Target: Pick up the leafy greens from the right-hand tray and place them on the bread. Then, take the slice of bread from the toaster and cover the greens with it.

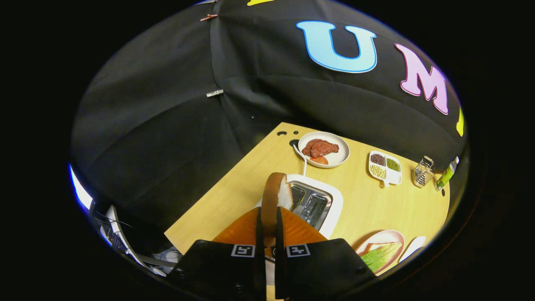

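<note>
My gripper [268, 219] is shut on a slice of bread [276, 193], brown-crusted and white-faced, held upright on its edge between the fingers. The slice hangs above the near-left end of the white toaster [332, 209], whose two metal slots lie just beyond and to the right of the fingers. The leafy greens [378, 256] lie on a pink-rimmed plate [386, 236] to the right of the fingers, nearer than the toaster. I cannot tell what lies under the greens.
On the wooden table [234, 196] beyond the toaster stand a white plate with red meat [323, 149], a divided dish of beans [385, 167], a wire rack [423, 171] and a green bottle [446, 175]. A second white dish [413, 246] sits beside the greens' plate.
</note>
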Demonstrator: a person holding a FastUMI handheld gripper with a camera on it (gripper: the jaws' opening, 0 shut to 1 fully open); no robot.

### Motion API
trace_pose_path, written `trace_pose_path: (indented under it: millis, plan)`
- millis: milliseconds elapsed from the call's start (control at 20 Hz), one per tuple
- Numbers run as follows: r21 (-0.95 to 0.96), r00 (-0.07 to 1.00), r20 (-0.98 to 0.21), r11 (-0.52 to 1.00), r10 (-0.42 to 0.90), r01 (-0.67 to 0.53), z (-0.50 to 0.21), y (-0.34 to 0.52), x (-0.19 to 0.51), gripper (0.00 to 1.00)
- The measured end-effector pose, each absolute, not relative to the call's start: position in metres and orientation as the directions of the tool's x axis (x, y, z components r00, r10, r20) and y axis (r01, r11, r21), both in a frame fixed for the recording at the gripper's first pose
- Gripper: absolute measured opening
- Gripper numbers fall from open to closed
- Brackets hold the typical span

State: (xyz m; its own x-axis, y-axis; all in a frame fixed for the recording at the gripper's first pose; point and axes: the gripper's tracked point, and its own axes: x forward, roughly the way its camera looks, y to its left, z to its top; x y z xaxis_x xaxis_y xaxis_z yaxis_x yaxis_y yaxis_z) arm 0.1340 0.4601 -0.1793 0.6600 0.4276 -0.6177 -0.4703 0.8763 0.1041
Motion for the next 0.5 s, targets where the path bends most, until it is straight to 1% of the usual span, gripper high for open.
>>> trace_pose_path:
  millis: [200, 500]
  plan:
    - [0.141, 0.685, -0.580, 0.882, 0.441, -0.449, -0.151, 0.443, 0.139, 0.13]
    - [0.206, 0.739, -0.526, 0.906, 0.421, -0.369, -0.118, 0.388, 0.152, 0.13]
